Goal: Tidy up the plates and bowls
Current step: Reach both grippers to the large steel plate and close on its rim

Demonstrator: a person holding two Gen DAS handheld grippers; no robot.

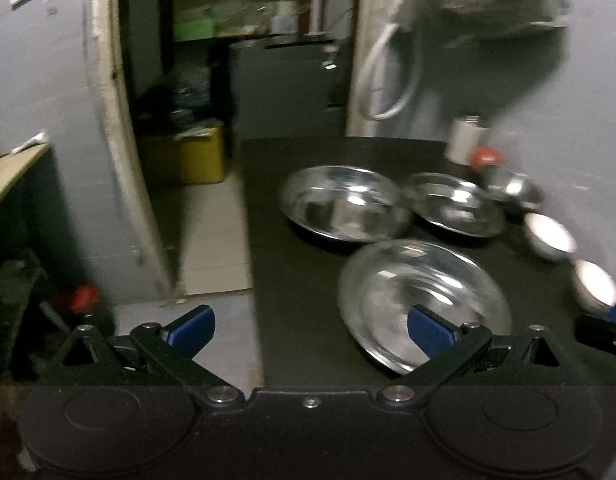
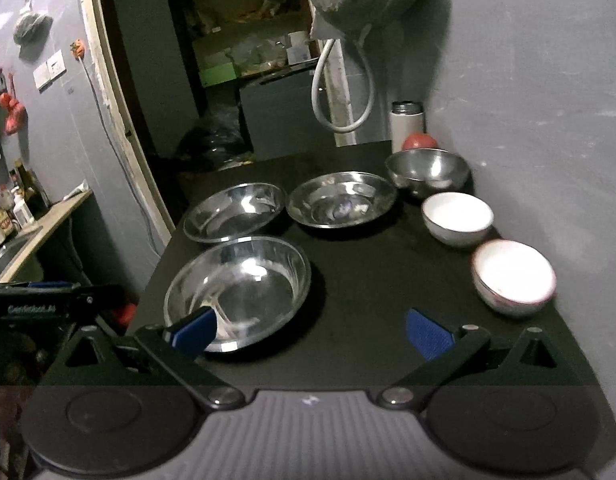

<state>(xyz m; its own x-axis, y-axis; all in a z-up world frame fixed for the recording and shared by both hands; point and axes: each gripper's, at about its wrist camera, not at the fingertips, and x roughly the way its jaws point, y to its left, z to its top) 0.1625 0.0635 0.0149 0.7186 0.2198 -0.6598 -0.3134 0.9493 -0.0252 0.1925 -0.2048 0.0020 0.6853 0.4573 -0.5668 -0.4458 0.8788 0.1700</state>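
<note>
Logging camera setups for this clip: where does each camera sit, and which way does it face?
Left wrist: on the left tool, open over the table's left edge, facing the steel plates and doorway; own blue fingers show, with the right tool at far right.
Right wrist: on the right tool, open over the table's near edge, facing the plates, steel bowl and two white bowls; the left tool shows at left.
Shared: plates, bowls, thermos, doorway.

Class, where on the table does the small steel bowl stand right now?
In the right wrist view the small steel bowl stands at the far right of the black table, just before the white flask and beyond the nearer white bowl.
</note>
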